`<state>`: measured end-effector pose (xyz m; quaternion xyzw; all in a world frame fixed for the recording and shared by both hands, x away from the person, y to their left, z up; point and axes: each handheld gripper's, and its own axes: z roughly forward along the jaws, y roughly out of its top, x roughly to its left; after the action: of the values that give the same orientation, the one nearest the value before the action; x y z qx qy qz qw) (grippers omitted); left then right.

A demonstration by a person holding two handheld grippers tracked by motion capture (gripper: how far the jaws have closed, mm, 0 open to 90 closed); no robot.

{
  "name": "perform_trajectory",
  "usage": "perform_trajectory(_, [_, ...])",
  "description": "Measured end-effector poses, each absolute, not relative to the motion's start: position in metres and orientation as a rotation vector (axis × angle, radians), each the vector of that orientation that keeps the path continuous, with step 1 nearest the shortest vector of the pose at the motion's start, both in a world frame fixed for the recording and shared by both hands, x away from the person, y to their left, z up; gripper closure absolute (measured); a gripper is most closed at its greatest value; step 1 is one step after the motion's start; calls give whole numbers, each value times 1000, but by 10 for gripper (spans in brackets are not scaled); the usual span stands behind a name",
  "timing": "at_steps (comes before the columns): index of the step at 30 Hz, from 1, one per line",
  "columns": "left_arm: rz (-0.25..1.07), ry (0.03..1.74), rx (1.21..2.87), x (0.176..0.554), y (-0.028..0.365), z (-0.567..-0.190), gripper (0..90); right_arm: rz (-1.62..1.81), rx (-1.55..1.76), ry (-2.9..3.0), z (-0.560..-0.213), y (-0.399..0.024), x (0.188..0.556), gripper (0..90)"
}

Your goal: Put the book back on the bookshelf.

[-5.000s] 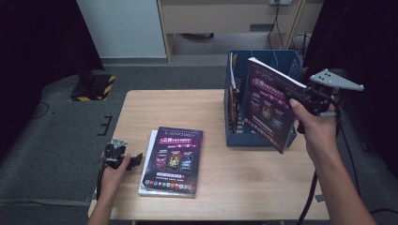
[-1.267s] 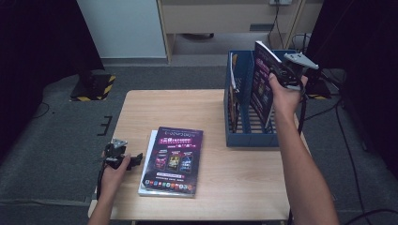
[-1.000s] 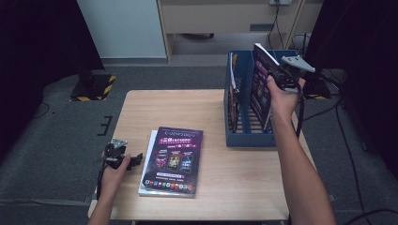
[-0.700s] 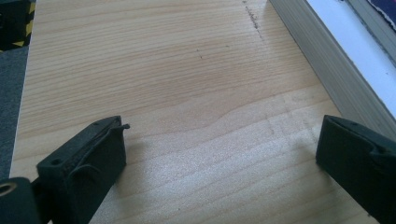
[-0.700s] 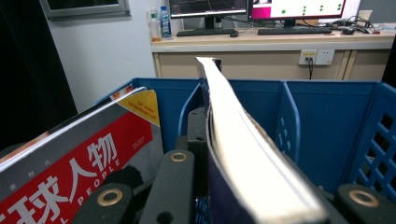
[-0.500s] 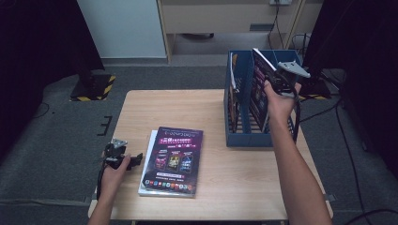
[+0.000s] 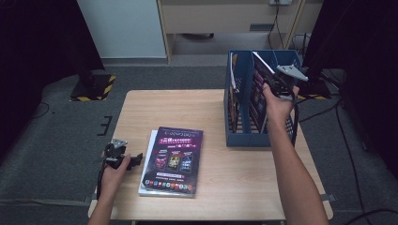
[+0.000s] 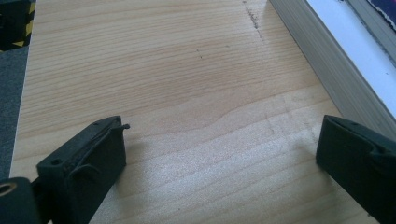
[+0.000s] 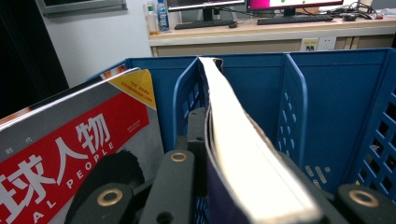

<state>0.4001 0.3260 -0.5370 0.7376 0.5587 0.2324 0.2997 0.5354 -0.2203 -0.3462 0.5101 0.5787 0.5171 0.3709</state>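
Right gripper (image 7: 276, 88) up over the blue file rack (image 7: 244, 136), jaws clamped tight on a purple magazine (image 7: 259, 89), and the right gripper view shows it plainly: the pale page edge (image 9: 243, 154) runs straight up between the two black jaws, pinched there. That magazine stands on edge, leaning a little, its lower part down inside a middle slot of the rack, a blue divider (image 9: 292, 102) just to one side of it. In the next slot over sits a red-lettered magazine (image 9: 70, 154), tilted against the rack wall. Down at the near left of the wooden table (image 7: 220, 197), the left gripper (image 7: 133, 159) rests low in the person's left hand (image 7: 115, 166), jaws spread wide with only bare wood between them, gripping nothing. Just beside its tips lies a stack of magazines (image 7: 172, 161), flat, dark purple cover up; the stack's white edge (image 8: 345, 56) runs past one jaw in the left gripper view, close but apart.
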Motion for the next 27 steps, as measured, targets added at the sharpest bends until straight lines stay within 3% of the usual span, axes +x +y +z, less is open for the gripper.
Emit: perform_trajectory(27, [617, 1483, 1959, 400, 326, -537, 7, 1321, 1320, 1473, -357, -222, 534, 820])
